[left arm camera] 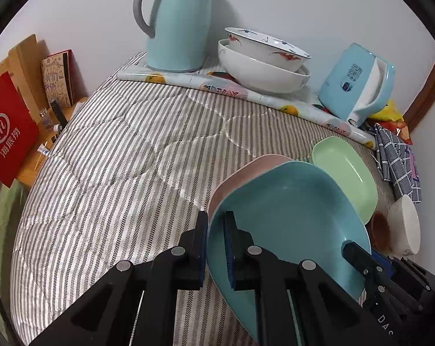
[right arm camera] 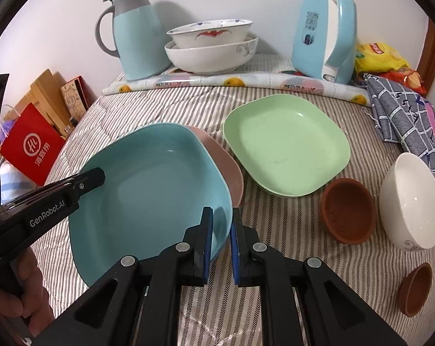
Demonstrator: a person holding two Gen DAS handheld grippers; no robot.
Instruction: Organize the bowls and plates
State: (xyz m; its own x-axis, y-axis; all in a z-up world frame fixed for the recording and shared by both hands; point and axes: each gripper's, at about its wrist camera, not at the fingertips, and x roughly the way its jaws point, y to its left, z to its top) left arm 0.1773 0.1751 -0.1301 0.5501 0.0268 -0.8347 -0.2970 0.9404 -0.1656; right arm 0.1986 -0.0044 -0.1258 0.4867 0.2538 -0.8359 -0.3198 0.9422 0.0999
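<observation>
Two white bowls (right arm camera: 214, 49) nested at the back by the wall, the upper one with red and blue motifs, the lower plain with a grey scroll; both sit on a rolled fruit-print sheet (right arm camera: 232, 82) between a pale blue jug (right arm camera: 136, 37) and a blue kettle (right arm camera: 324, 37). Nothing visible inside any dish. Surface is a bed (left arm camera: 116, 158) with a grey-striped quilt, not a desk. Blue plate (right arm camera: 151, 190): squarish, rounded corners, shallow, glossy, empty; it lies tilted over a pink plate (right arm camera: 229, 167) of the same shape, which shows only at its far edge. Left hand-held gripper (left arm camera: 216, 248) is clenched on the blue plate's left rim, one pad inside and one outside. Right hand-held gripper (right arm camera: 221, 242) is clenched on the near right rim in the same way. Green plate (right arm camera: 286, 144), same form, empty, lies flat on the quilt just right of the pink one, apart from it in the right wrist view. Right of that: a brown bowl (right arm camera: 348, 210) and a white bowl (right arm camera: 410, 201), both tipped on their sides, close together. A second, smaller brown bowl (right arm camera: 414, 288) lies nearer, also tipped. Checked cloth (right arm camera: 404, 121) and snack bags (right arm camera: 381, 57) at the far right corner. Red bag (right arm camera: 33, 144) left of the bed.
</observation>
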